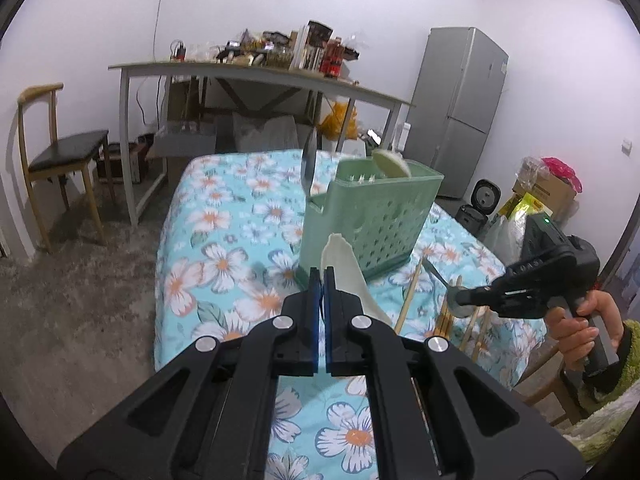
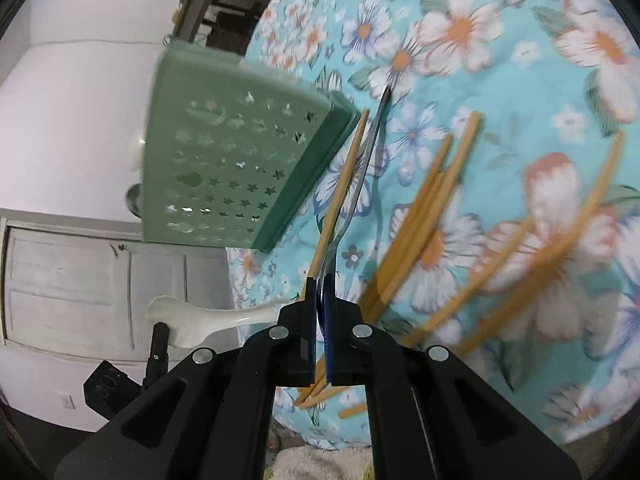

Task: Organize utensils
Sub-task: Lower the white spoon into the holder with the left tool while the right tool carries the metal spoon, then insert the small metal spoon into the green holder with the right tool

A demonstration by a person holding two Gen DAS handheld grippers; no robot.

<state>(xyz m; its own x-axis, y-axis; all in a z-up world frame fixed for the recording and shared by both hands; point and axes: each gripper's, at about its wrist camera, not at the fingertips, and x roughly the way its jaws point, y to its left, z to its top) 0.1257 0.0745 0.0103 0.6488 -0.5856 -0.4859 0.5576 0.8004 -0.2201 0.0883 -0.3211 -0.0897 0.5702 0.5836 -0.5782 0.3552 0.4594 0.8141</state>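
A green perforated utensil holder stands on the floral tablecloth, with a pale utensil and a dark blade sticking out of it. My left gripper is shut on a white plastic spoon, just in front of the holder. My right gripper is shut on a metal spoon, held over several loose wooden chopsticks beside the holder. The right gripper and the white spoon show in each other's views.
Loose chopsticks lie right of the holder near the table's right edge. Beyond the table stand a cluttered desk, a wooden chair, a grey fridge and boxes on the floor.
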